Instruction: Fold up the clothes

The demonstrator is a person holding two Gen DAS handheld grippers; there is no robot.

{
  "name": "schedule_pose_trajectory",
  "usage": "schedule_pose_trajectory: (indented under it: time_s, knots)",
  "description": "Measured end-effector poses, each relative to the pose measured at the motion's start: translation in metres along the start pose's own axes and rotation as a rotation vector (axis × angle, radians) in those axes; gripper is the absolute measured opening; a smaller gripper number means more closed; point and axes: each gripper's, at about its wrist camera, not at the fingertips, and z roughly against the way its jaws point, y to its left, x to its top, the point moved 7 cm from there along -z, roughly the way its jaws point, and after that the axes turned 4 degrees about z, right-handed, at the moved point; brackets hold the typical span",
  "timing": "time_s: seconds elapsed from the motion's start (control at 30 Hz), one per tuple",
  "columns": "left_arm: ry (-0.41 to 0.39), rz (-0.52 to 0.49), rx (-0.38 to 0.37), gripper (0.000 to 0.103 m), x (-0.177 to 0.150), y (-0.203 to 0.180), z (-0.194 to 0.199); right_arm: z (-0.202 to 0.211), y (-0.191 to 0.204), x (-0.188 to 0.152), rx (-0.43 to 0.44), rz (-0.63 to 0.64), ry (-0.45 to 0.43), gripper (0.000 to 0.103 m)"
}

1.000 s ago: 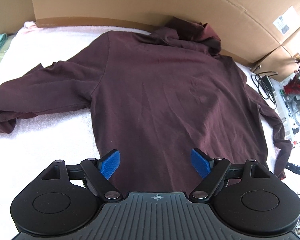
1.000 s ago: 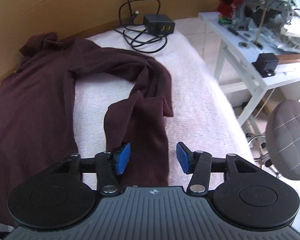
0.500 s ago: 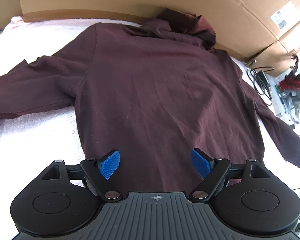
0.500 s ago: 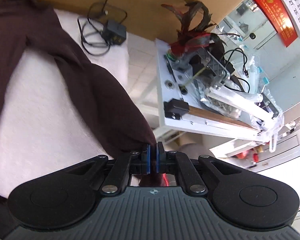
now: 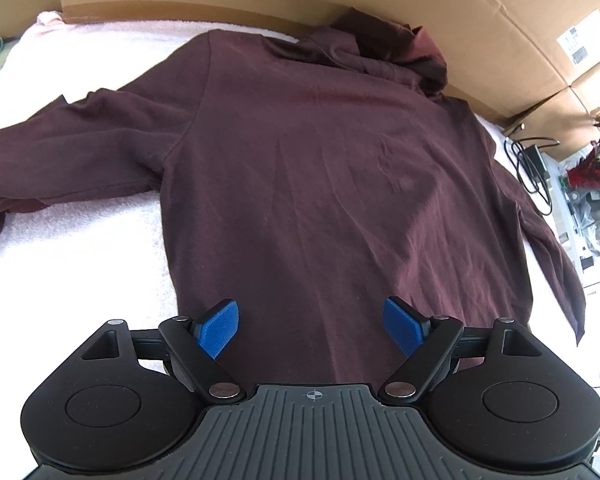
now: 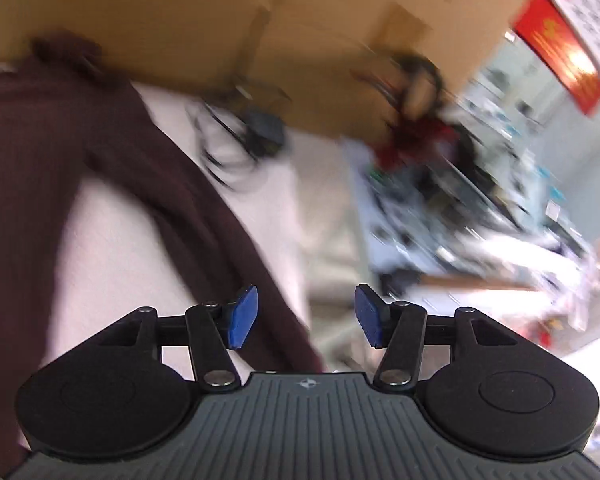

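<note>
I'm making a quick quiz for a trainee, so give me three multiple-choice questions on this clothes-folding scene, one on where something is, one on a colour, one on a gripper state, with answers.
1. Where does the dark maroon long-sleeved hooded top lie?
A. spread flat on the white towelling surface
B. hung on a chair
C. piled in a basket

2. What colour are the pads on the left gripper?
A. red
B. blue
C. green

3. How do the jaws of the right gripper stand?
A. clamped on the hood
B. shut on a cable
C. apart, gripping nothing

Answers: 1 A, the top's body and sleeves rest on the white cloth before the brown cardboard sheet. 2 B, both pads show blue. 3 C, the jaws have just been opening; the top's sleeve passes below, unpinched.
</note>
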Motion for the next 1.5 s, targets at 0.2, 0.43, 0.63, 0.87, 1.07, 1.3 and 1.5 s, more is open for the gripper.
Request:
schedule_pose_trajectory:
  time_s: [0.2,0.43,0.63,0.87,1.07,1.3,1.5]
  knots:
    - [-0.004,-0.003,0.042,0.089,-0.011,0.000,0.011,-0.067,0.069,0.026,0.202,0.162,0.006,0.017]
    - [-0.007,0.099,0.065,0.090,-0.026,0.026,0.024,-0.101,0.092,0.038,0.154,0.333,-0.003,0.019]
    - [-0.019,0.145,0.068,0.090,-0.029,0.039,0.027,-0.112,0.094,0.040,0.209,0.323,0.065,0.003]
    - [-0.018,0.157,0.068,0.091,-0.028,0.042,0.026,-0.084,0.098,0.032,0.308,0.296,0.099,0.007]
    - [0.035,0.144,0.078,0.091,-0.043,0.047,0.023,-0.055,0.090,0.032,0.403,0.108,0.084,0.057]
    - [0.051,0.162,0.044,0.094,-0.062,0.049,0.021,-0.047,0.110,0.015,0.460,0.119,0.126,0.057]
    - [0.014,0.179,0.017,0.082,-0.066,0.045,0.023,-0.040,0.125,0.013,0.489,0.126,0.130,0.057]
